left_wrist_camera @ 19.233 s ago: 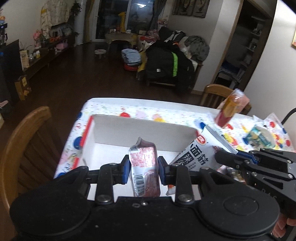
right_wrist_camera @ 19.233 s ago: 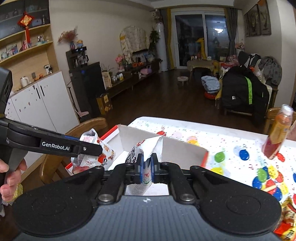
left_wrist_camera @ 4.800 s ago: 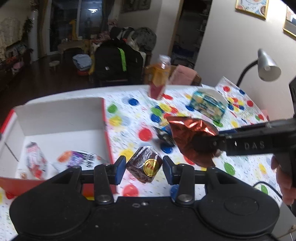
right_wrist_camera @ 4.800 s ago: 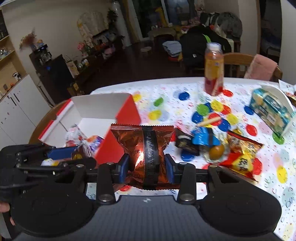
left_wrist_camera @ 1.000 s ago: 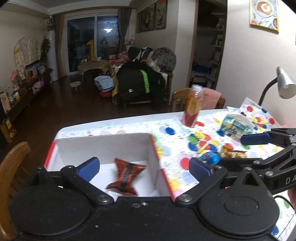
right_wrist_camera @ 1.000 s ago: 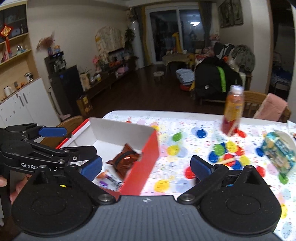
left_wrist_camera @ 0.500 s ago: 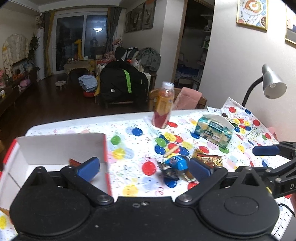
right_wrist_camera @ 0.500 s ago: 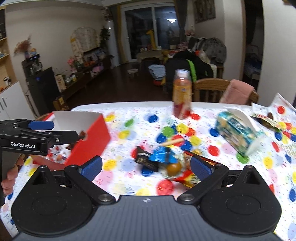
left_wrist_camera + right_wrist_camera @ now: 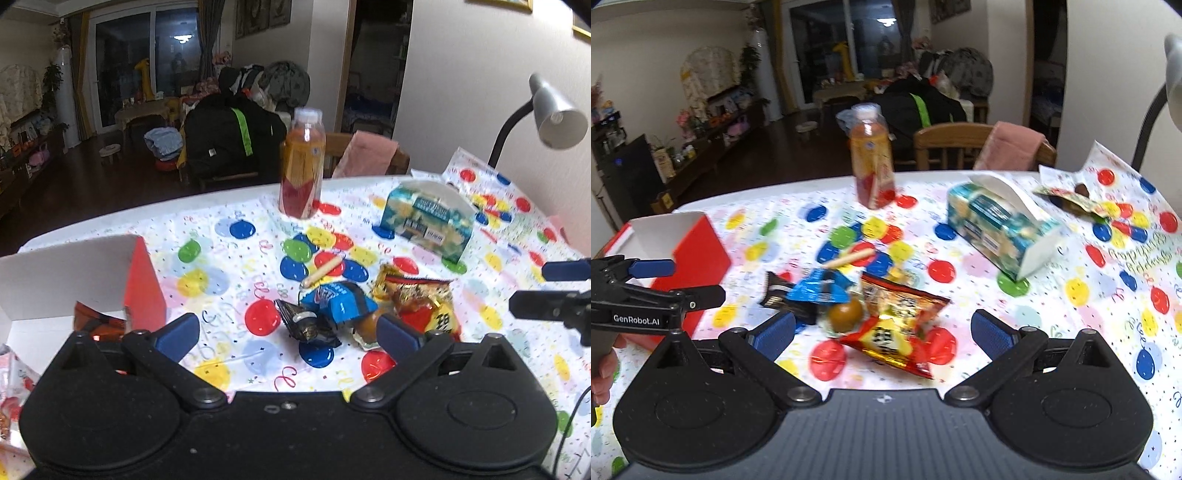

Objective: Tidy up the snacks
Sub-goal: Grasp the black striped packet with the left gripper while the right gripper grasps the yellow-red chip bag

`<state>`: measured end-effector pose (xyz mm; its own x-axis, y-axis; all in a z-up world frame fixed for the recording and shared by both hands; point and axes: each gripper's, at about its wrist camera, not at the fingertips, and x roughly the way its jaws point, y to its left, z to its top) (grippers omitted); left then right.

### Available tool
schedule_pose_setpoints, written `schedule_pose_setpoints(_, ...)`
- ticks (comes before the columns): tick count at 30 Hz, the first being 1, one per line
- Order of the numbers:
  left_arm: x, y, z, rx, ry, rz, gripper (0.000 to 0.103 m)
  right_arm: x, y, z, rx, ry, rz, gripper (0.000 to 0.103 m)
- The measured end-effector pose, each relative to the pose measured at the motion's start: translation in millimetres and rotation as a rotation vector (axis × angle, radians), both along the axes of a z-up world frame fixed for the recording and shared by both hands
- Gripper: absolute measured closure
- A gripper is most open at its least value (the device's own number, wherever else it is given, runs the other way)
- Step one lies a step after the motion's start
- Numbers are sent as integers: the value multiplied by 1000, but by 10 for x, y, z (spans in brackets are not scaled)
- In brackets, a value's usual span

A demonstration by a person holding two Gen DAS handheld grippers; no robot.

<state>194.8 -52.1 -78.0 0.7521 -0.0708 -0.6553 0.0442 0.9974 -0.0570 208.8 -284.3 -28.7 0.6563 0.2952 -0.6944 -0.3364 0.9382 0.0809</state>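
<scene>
Snacks sit clumped mid-frame on counter [image 9: 1052,258]: red chip bag [image 9: 897,328], blue packet [image 9: 816,290], dark wrapper [image 9: 306,325] overlapping. Left tool [image 9: 288,328] & right tool [image 9: 882,328] both spread wide, empty. Risk: pinching two at once, since they touch; box [image 9: 144,280] at left edge.

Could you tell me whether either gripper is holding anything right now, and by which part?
Nothing is held: the left gripper and right gripper are both open and empty.

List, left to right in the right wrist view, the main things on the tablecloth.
Red box → black snack packet → blue snack packet → red-and-yellow snack bag → tissue pack.
</scene>
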Motion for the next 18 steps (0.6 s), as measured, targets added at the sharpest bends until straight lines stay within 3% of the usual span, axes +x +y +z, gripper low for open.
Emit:
schedule_pose_setpoints(9,328,-131,-355,24,65,-2,11,362,-18,-343,-5,78,-51,1)
schedule_pose_setpoints(18,572,-91,-628,-4,130,9,30,581,161,-620,-15,143,-44,2)
